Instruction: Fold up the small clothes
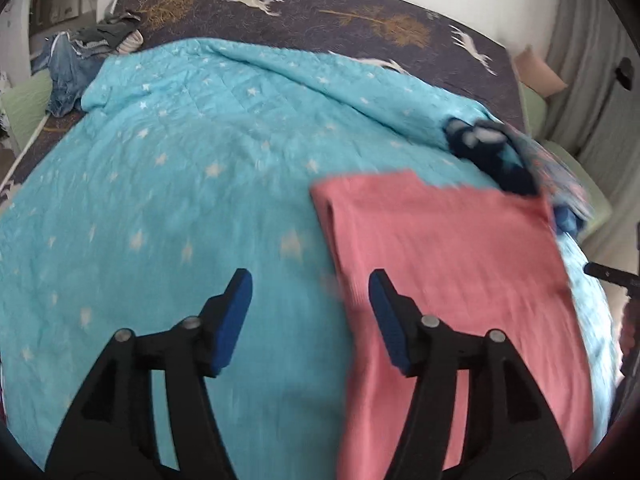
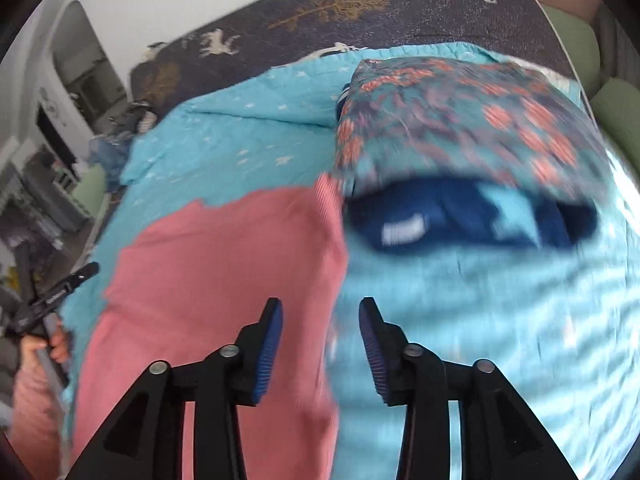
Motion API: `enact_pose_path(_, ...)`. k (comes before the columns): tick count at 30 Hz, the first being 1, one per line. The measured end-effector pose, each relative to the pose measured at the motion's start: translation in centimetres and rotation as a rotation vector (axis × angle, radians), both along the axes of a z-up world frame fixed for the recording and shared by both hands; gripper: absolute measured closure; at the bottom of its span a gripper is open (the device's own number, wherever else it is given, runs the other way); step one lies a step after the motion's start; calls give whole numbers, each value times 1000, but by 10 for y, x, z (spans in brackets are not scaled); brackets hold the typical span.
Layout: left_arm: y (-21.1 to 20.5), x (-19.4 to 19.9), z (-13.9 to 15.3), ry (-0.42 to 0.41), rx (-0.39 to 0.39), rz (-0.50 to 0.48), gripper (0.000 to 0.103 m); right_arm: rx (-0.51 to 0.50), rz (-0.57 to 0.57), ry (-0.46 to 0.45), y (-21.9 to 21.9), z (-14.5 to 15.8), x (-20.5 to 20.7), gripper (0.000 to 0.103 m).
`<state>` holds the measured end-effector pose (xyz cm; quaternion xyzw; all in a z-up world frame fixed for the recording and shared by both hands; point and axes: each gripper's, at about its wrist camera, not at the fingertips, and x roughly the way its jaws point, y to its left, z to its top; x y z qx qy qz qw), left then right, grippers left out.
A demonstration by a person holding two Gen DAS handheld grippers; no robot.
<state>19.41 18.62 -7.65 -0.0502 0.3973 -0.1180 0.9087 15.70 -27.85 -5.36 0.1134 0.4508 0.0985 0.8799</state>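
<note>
1. Left gripper: bottom centre of left wrist view, jaws apart at a moderate gap, nothing btwn the blue pads. Left finger is over bare quilt; right finger overlaps the pink garment's left edge in frame, contact can't be told (blur).
2. Right gripper: bottom centre of right wrist view, jaws apart but narrower than the left, nothing btwn them. Left pad is over the pink cloth, right pad over quilt; touching or not, can't tell.
3. Pink garment: lies flat on the turquoise star quilt, right half of left wrist view, lower left to centre of right wrist view. Ribbed knit, straight side edges, far edge uneven.
4. Navy garment: just beyond the pink one's far right corner, partly under a floral-print fabric, centre-right to upper right in right wrist view.
5. Dark deer-print bedspread: under the quilt, across frame top.
6. Clothes pile: upper left of left wrist view, well apart from the pink garment.
7. Hand on the other gripper's grip, left edge of right wrist view.
</note>
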Motion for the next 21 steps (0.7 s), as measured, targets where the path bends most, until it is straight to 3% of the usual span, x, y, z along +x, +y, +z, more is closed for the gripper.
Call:
enact_pose_path(2,4,-34,-4,13,-14,-1,34,25,1,8,-10,1,-37,56)
enact_pose_path(9,14,-122,-7,16,-29,10,33,97,-20,46,-21,-13,-148,53)
enact_pose_path(14,3,-156,-15,25,-41,2,29,183,-20,86,-11,-30,-181,52)
enact_pose_path(21,-3,-193,-31,98,-33,19,28,197,3,106,1,-39,-222,52)
